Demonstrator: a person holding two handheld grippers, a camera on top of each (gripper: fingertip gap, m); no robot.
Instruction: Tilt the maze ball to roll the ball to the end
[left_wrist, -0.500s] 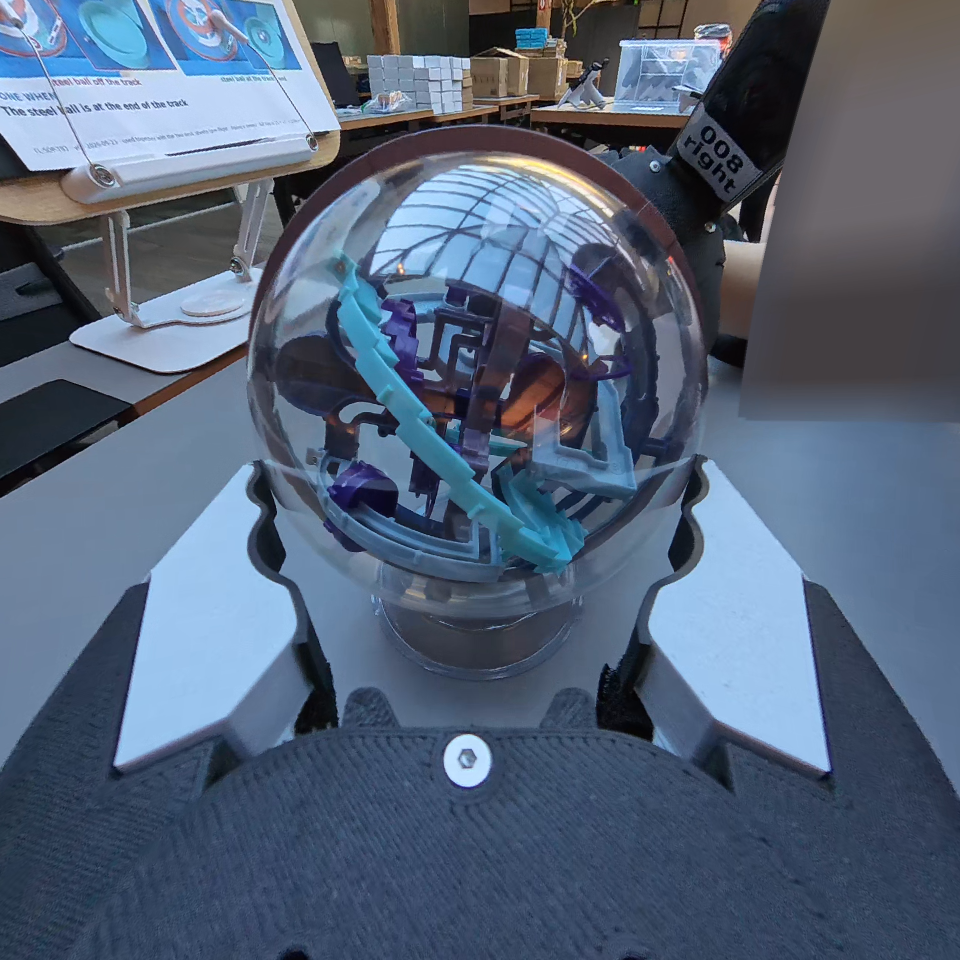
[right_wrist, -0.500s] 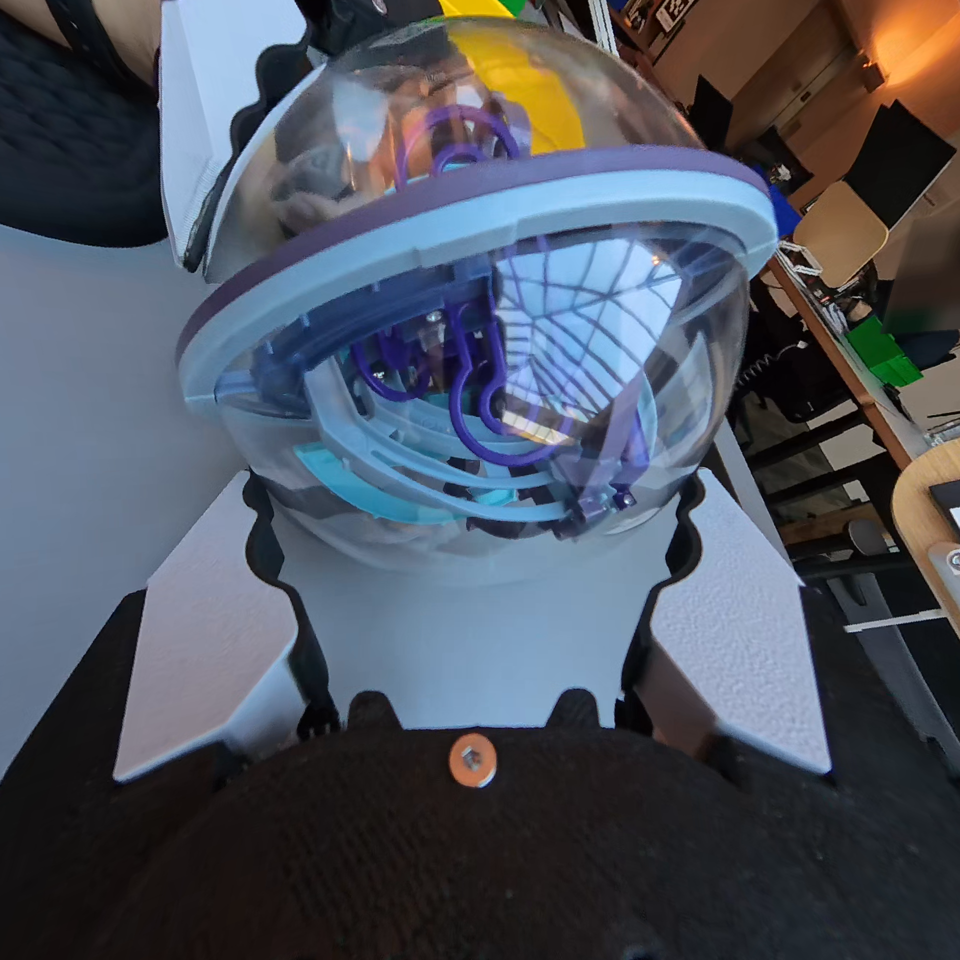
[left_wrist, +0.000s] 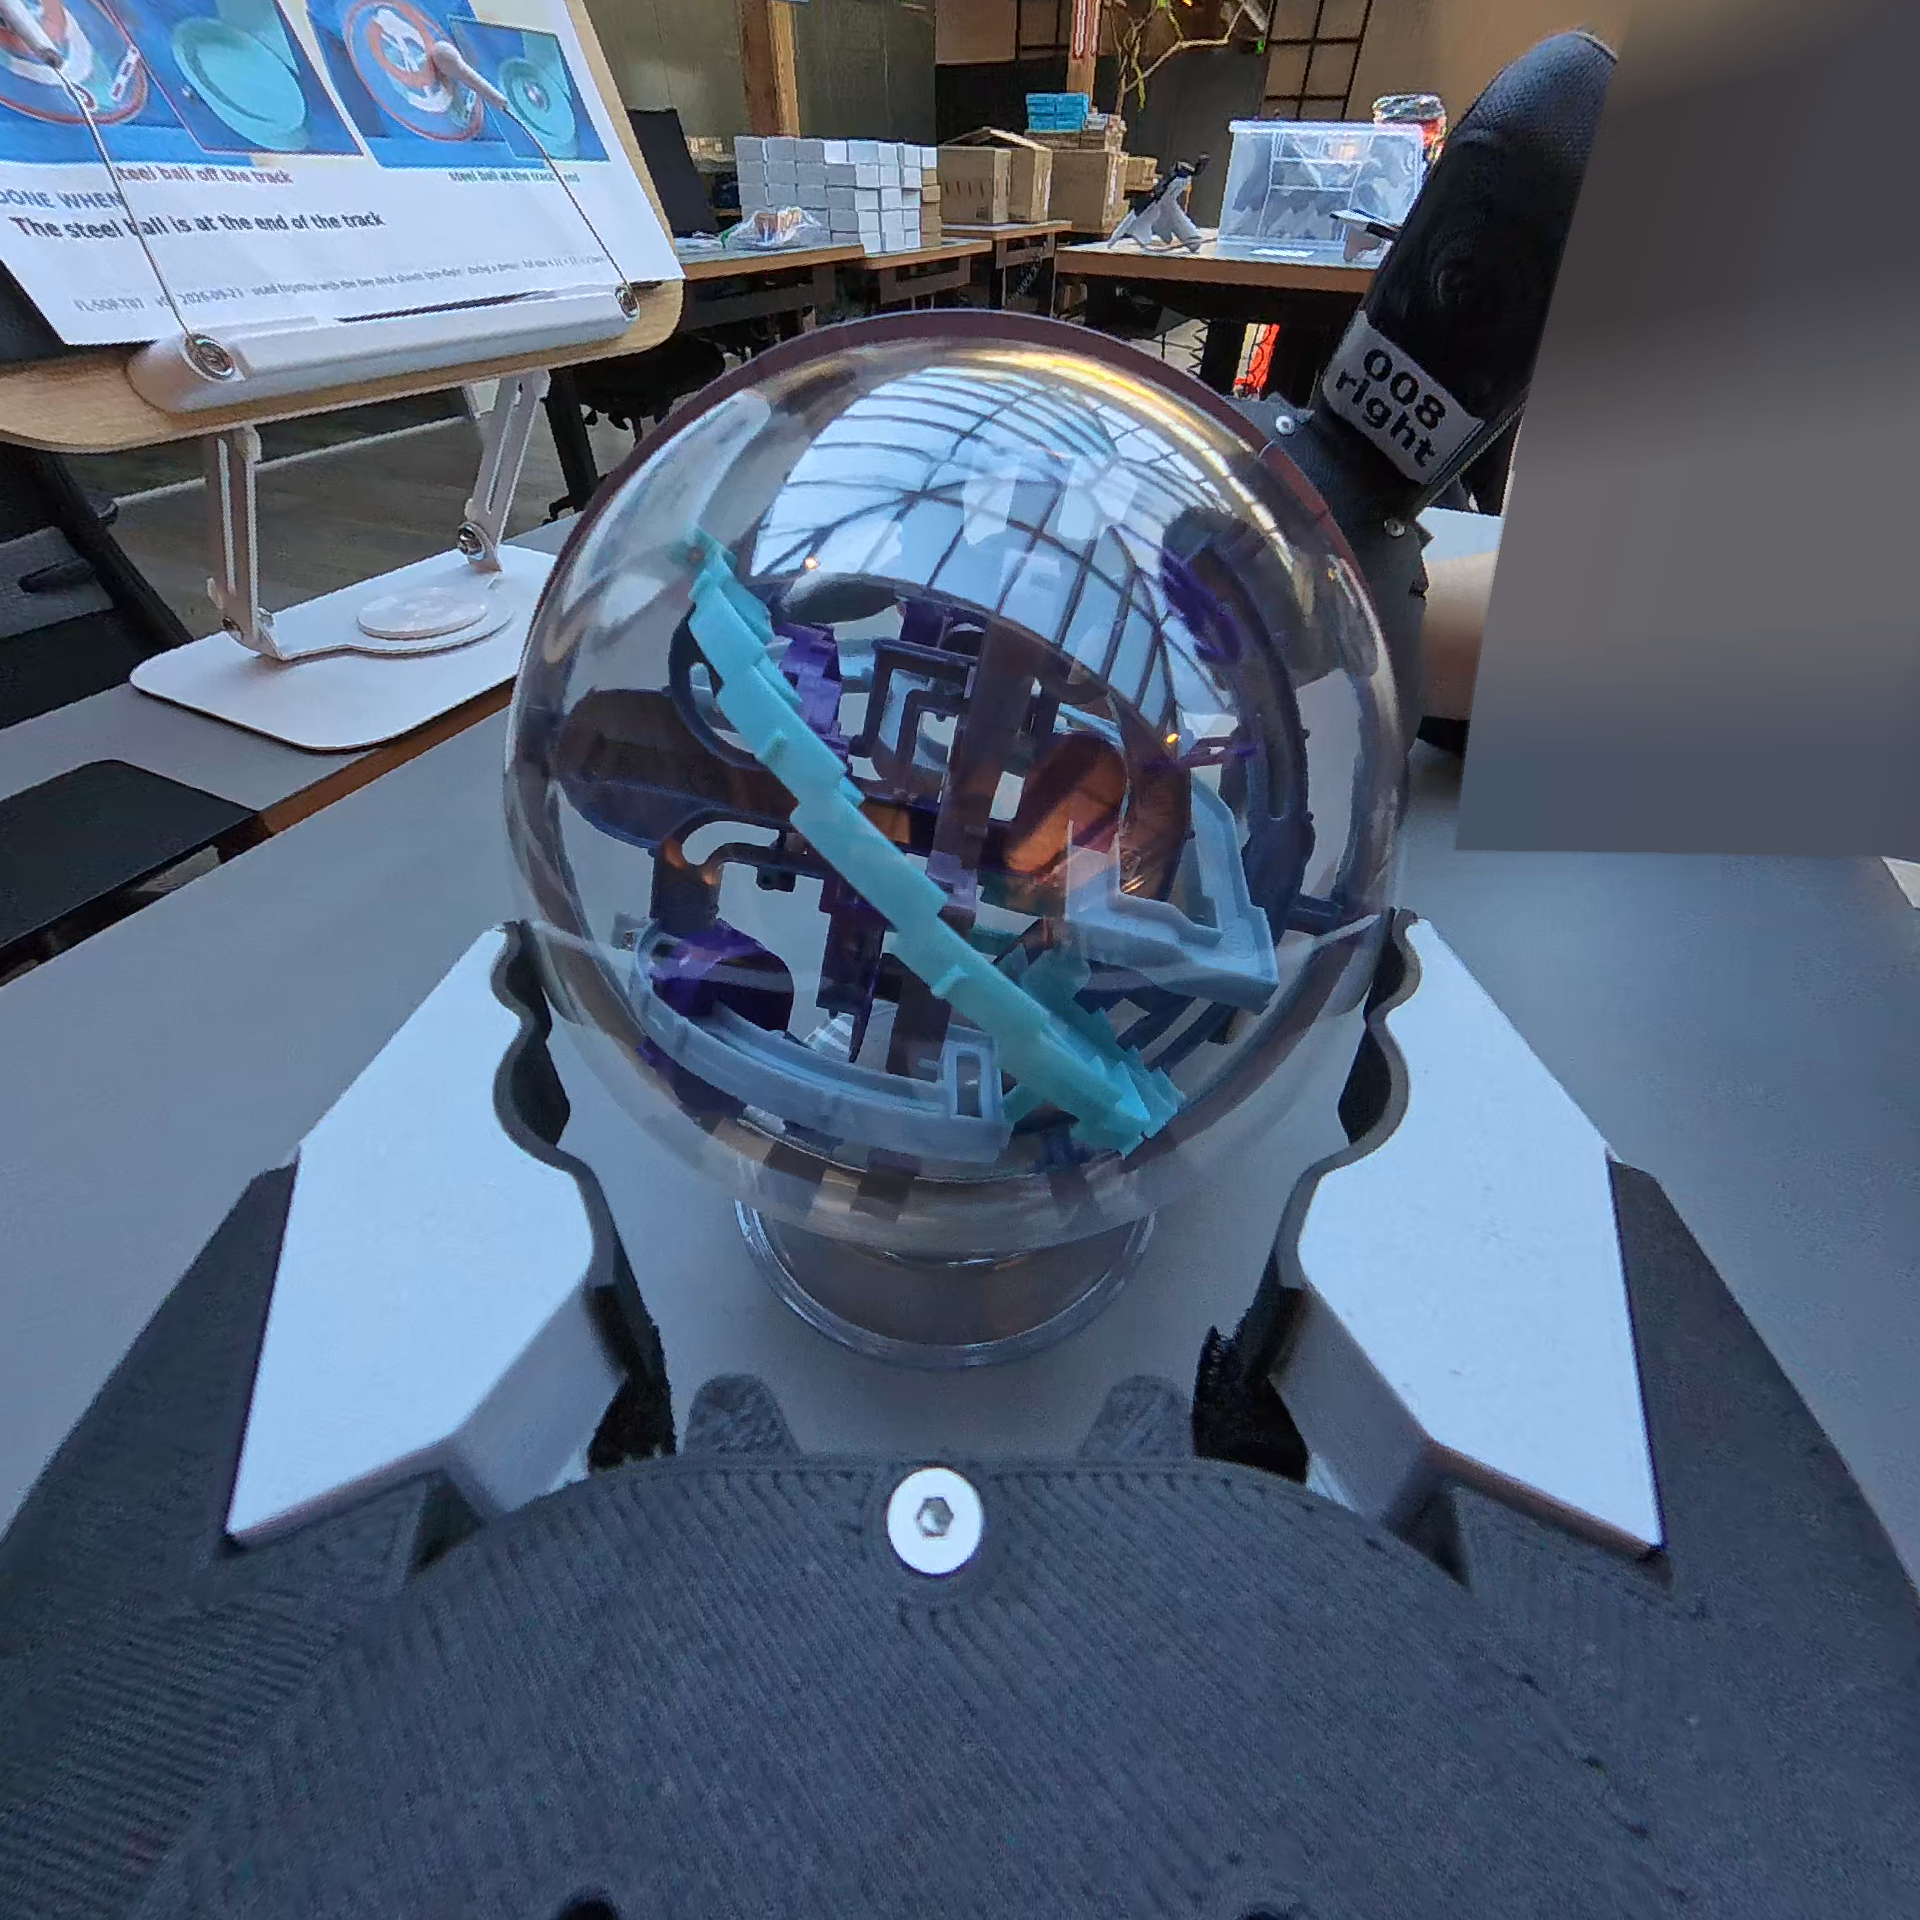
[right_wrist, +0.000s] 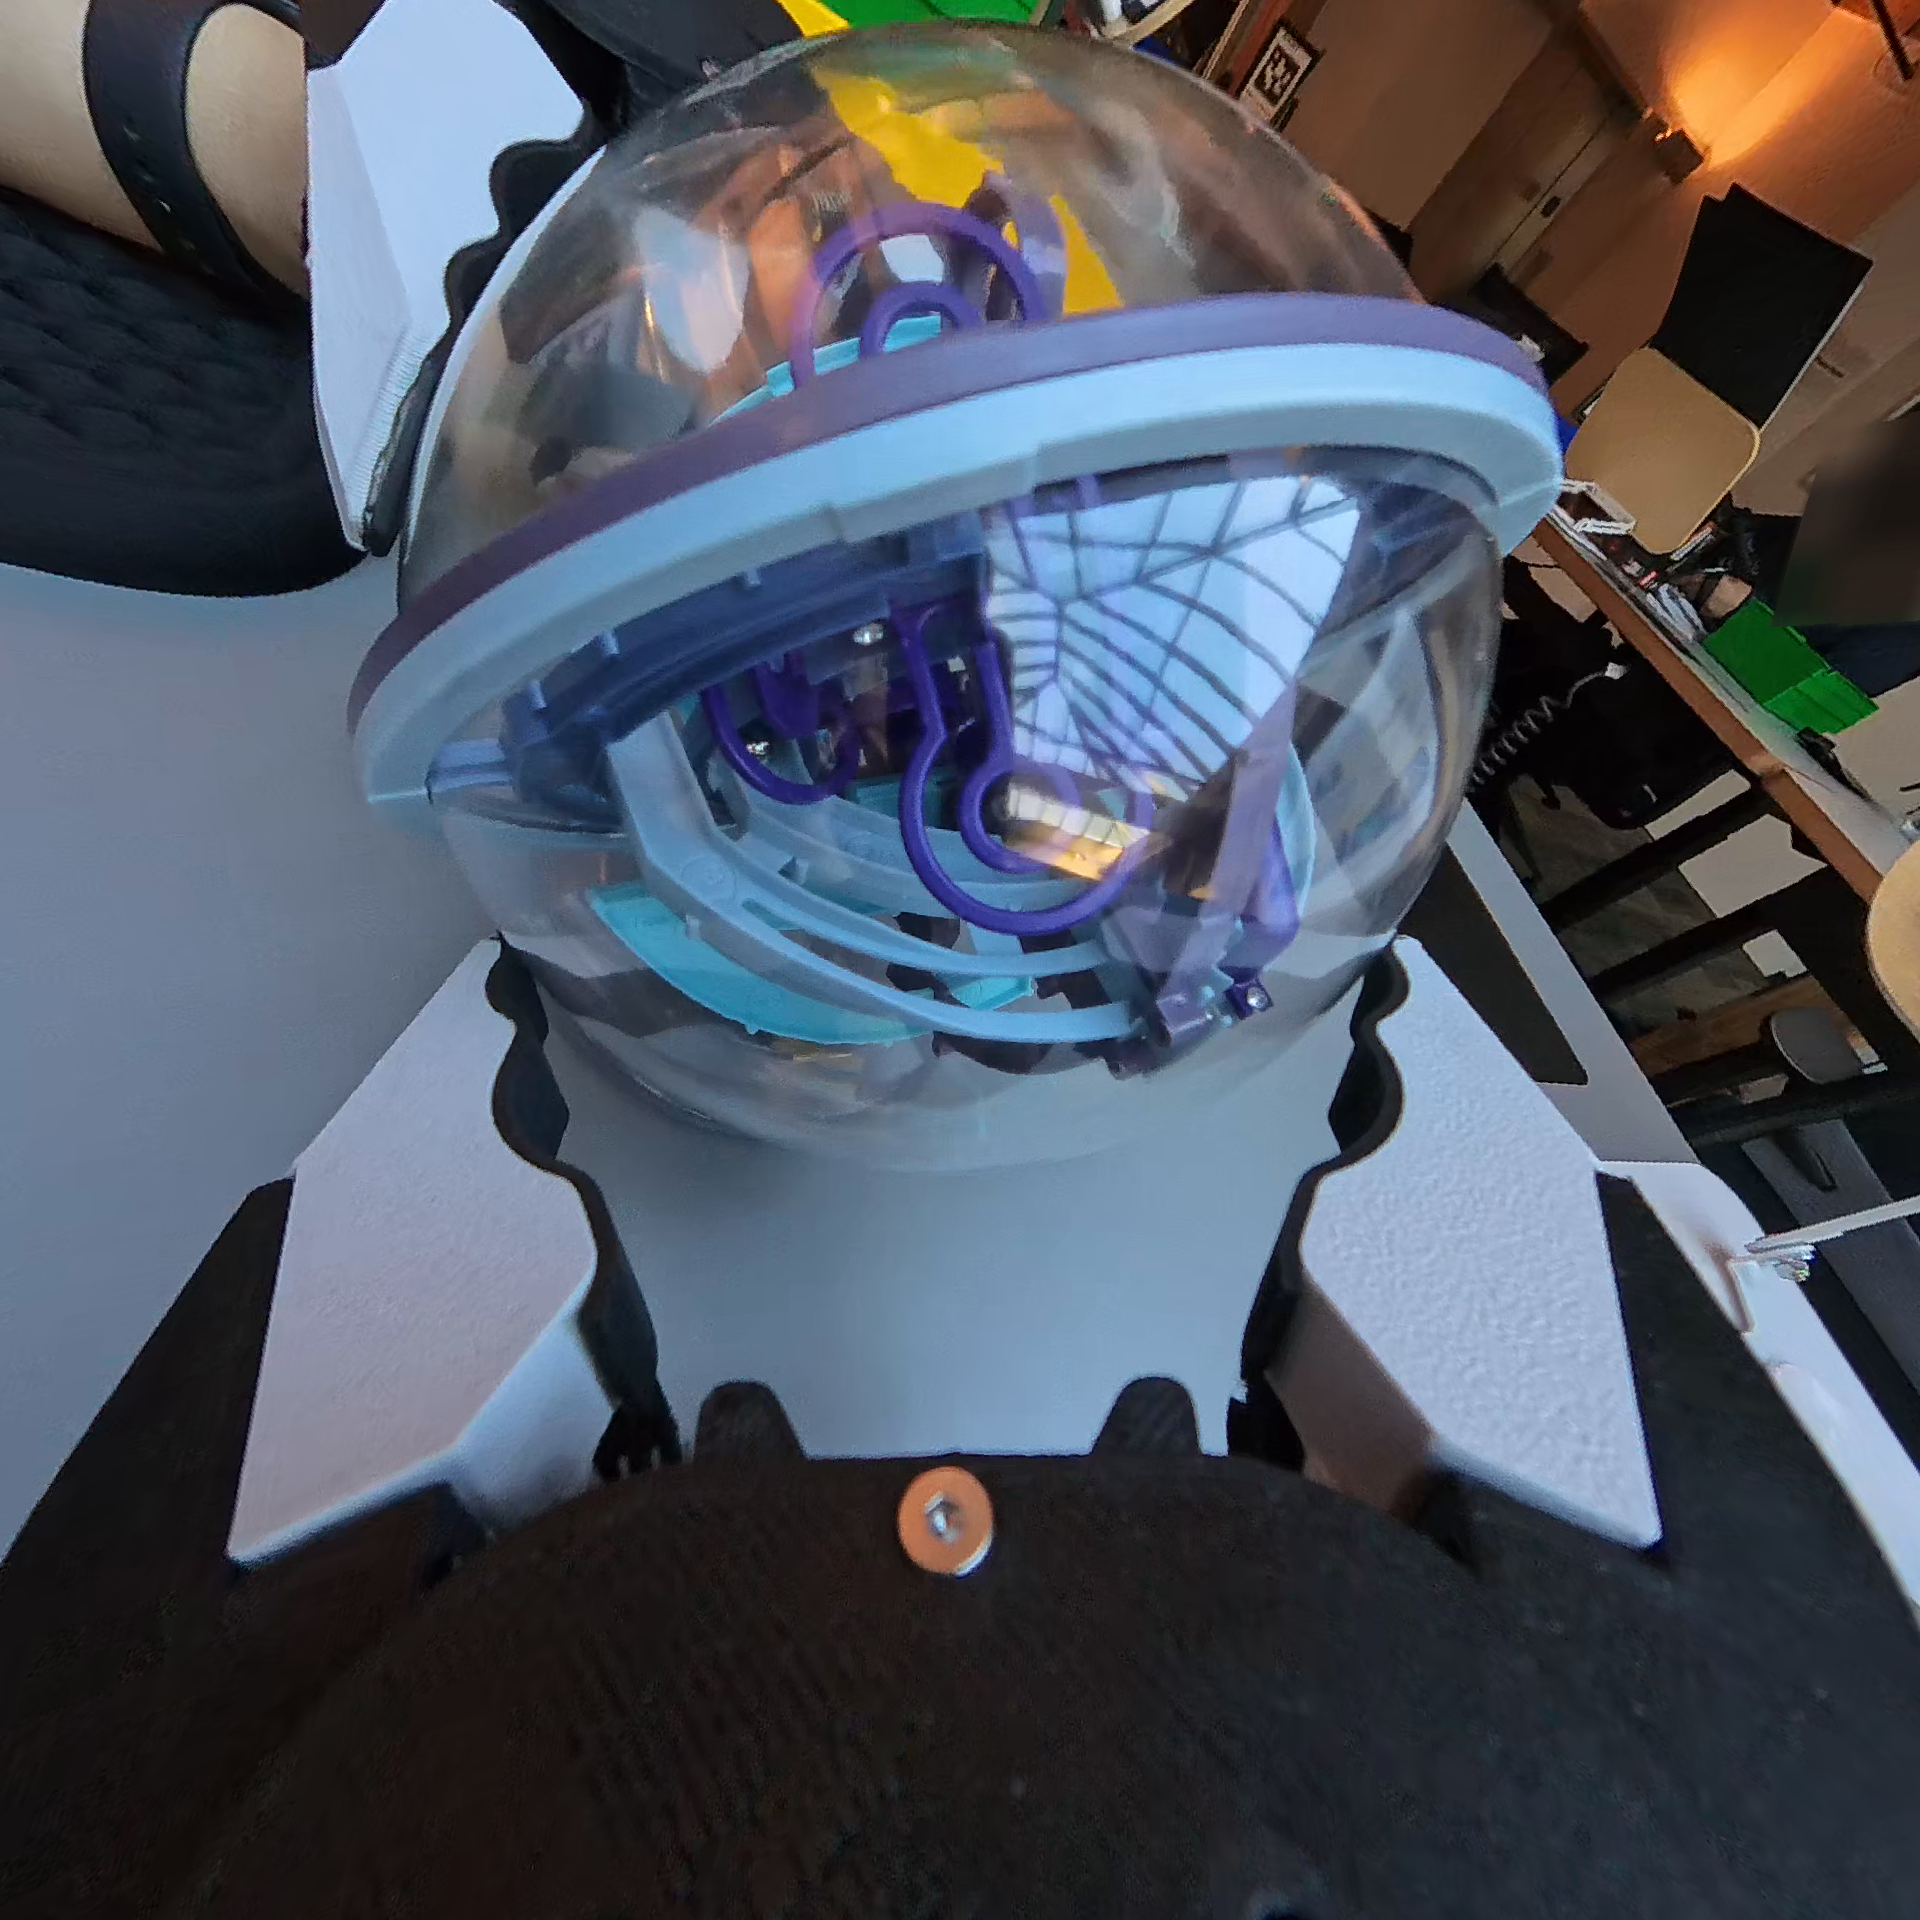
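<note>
My left gripper (left_wrist: 951, 940) and right gripper (right_wrist: 945, 961) each clasp the maze ball (left_wrist: 951, 758), held just above its clear stand (left_wrist: 940, 1299) on the grey table (left_wrist: 260, 935). A document stand (left_wrist: 343, 582) sits behind. Only the right wrist view shows the equator ring (right_wrist: 935, 468); the steel ball possibly hides inside.

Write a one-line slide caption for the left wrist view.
Clear maze ball cradled between the left gripper's fingers above its clear stand, right gripper behind.
</note>
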